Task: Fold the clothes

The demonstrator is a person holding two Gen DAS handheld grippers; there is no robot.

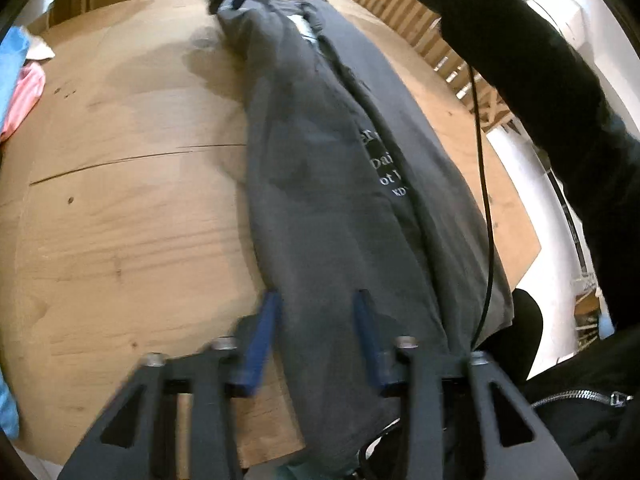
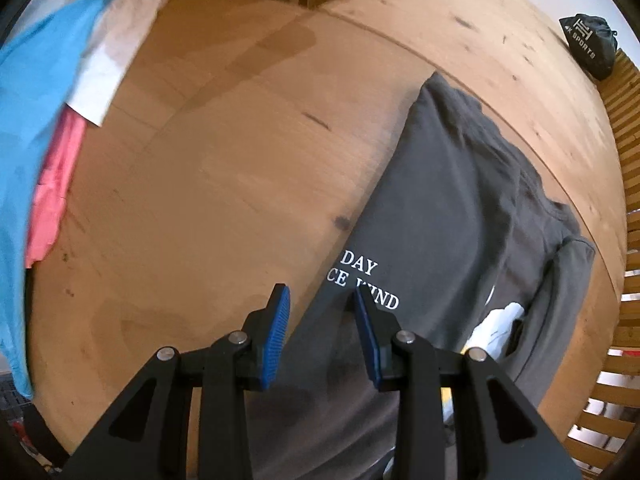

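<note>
Grey T-shirt (image 1: 332, 184) lies folded into a long strip on the wooden worktop (image 1: 132, 208), its length running away from the left gripper (image 1: 316, 300).

Left jaws part-open, straddling the near edge, gripping nothing — right gripper (image 2: 320, 300) likewise part-open, empty, over the printed side edge.

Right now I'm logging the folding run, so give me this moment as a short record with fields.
garment: dark grey shirt, white lettering, folded into a long strip on the wooden table
left gripper: open, fingers over the strip's near end, not pinching it
right gripper: open, above the shirt's edge, holding nothing
other clothes: blue, white and pink garments at the table's far-left edge
background: dark bag beyond the table
</note>
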